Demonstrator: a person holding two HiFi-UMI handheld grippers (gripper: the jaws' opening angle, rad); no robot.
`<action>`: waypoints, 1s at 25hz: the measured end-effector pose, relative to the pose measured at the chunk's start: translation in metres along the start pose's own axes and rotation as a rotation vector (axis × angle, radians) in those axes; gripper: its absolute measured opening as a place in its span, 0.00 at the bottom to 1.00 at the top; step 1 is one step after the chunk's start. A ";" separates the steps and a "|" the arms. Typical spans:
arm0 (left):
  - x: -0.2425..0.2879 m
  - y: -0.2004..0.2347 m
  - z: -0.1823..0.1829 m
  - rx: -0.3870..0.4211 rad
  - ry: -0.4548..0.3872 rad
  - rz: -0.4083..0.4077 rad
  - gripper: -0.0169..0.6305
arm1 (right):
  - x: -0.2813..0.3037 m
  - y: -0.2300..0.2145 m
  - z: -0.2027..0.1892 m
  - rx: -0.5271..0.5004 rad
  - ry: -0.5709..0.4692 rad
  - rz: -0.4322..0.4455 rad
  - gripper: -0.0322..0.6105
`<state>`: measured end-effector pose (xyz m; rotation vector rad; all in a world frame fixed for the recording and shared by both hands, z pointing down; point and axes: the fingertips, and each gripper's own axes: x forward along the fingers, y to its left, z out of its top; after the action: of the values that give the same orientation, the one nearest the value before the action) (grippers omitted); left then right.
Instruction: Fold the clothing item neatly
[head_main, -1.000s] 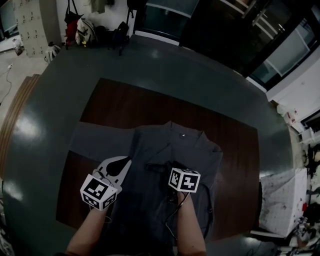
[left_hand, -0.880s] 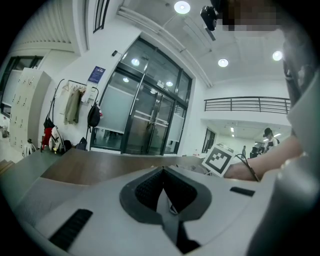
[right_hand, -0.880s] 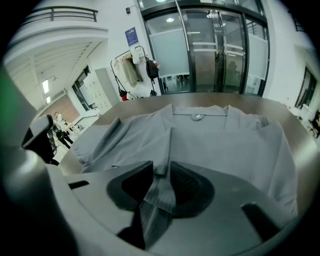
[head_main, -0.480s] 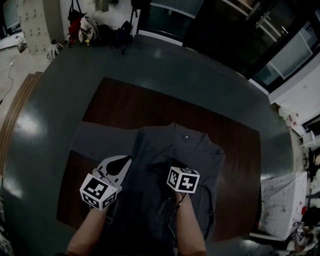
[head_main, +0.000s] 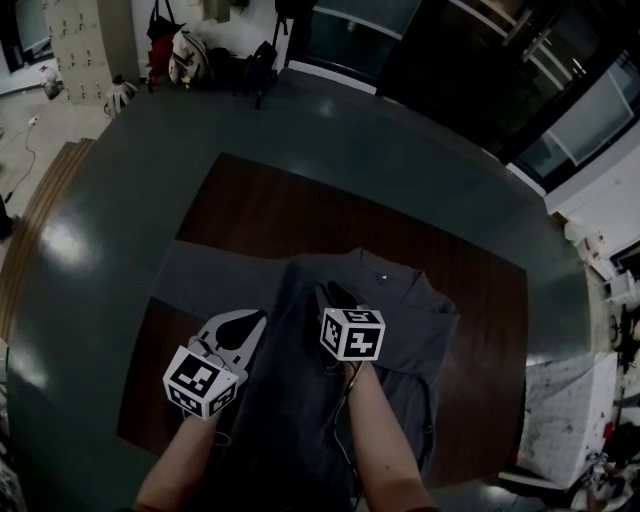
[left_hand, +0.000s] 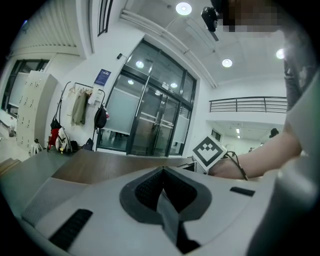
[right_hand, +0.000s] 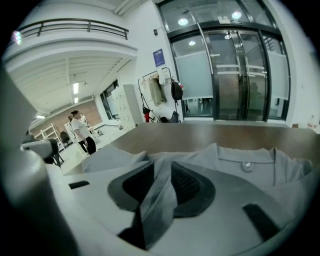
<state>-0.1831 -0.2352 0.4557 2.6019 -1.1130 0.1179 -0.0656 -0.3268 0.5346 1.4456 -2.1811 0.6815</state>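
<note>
While both tongs have cloth in them, I judge the fold barely begun. The dark grey shirt (head_main: 405, 320) lies on the brown table (head_main: 300, 205) with its collar (head_main: 385, 272) away from me. One sleeve (head_main: 200, 275) is spread flat to the left, not yet turned in.

My left tongs (head_main: 255, 320) are clamped fully shut on a thin strip of the shirt's left edge, low over the table. My right tongs (head_main: 328, 296) sit over the middle of the body, just short of the collar. Their jaws have just been opening somewhat, yet a thick fold of the shirt fills the gap and both pads look to press on it, so I count that as a grip. I take the step in hand to be drawing the right side in toward the centre. The sleeve, the other side and the crosswise fold are all left to do.

The head view gives me the layout, meaning where each tool sits on the garment and how rumpled the right shoulder is, but it cannot show me the pads. The left gripper view shows the pinched strip and, beyond it, the right tongs' marker cube (left_hand: 209, 151) close by. The right gripper view shows the bunched fold rising between the pads and the collar's button (right_hand: 247, 166) just past them. It also shows people (right_hand: 80, 131) standing far off in the room, whom the head view misses.
</note>
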 end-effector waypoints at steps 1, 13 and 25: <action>-0.001 0.001 0.000 0.000 0.000 0.000 0.04 | 0.003 0.005 0.001 -0.004 -0.009 0.018 0.19; -0.034 -0.001 0.007 0.009 -0.022 -0.018 0.04 | -0.083 0.034 0.028 0.098 -0.284 -0.007 0.22; -0.092 -0.047 0.028 0.095 -0.096 0.026 0.04 | -0.214 0.092 0.044 0.070 -0.511 0.100 0.03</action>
<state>-0.2151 -0.1497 0.3992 2.7028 -1.2024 0.0540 -0.0771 -0.1703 0.3577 1.7006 -2.6486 0.4569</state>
